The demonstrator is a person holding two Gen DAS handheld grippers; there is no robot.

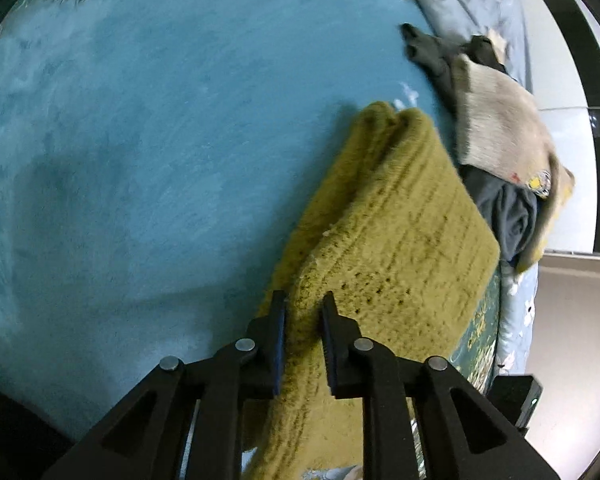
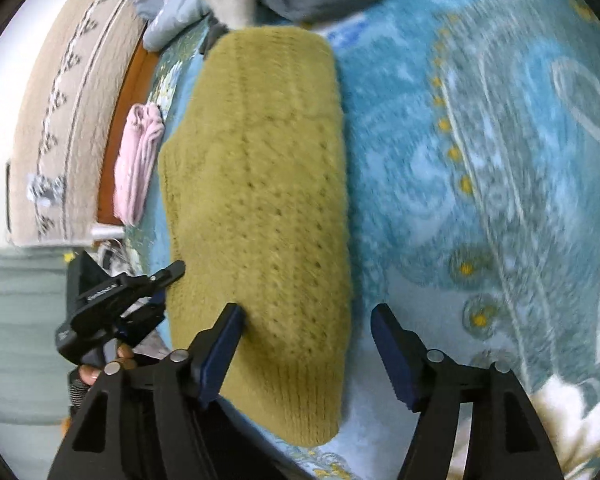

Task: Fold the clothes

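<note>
The left gripper (image 1: 303,312) is shown with its jaws drawn close on a fold of the olive-green knitted sweater (image 1: 384,216), the near edge of which passes between the pads; the garment is thus pinched by that side. The right gripper (image 2: 306,316) is held with its jaws standing wide apart, the left finger (image 2: 224,328) touching or just over the knit and the other above the bedcover; nothing is clamped by it. In the right wrist view the left gripper (image 2: 156,280) is also seen at the sweater's left edge, a fingertip of the person's hand (image 2: 90,374) showing beneath it. The sweater is laid on the blue patterned bedcover (image 2: 480,160) as a narrow folded strip, its long axis running away from both grippers, the ribbed hem nearest the right gripper and the far end pointing toward a heap of grey and beige clothes (image 1: 500,128). A lengthwise fold is judged complete, and a crosswise fold is judged to be in preparation. The next move would call for closure of the right jaws on the near hem corner, after which both corners could be carried toward the far end. A pink folded garment (image 2: 138,160) lies at the bed's edge.
</note>
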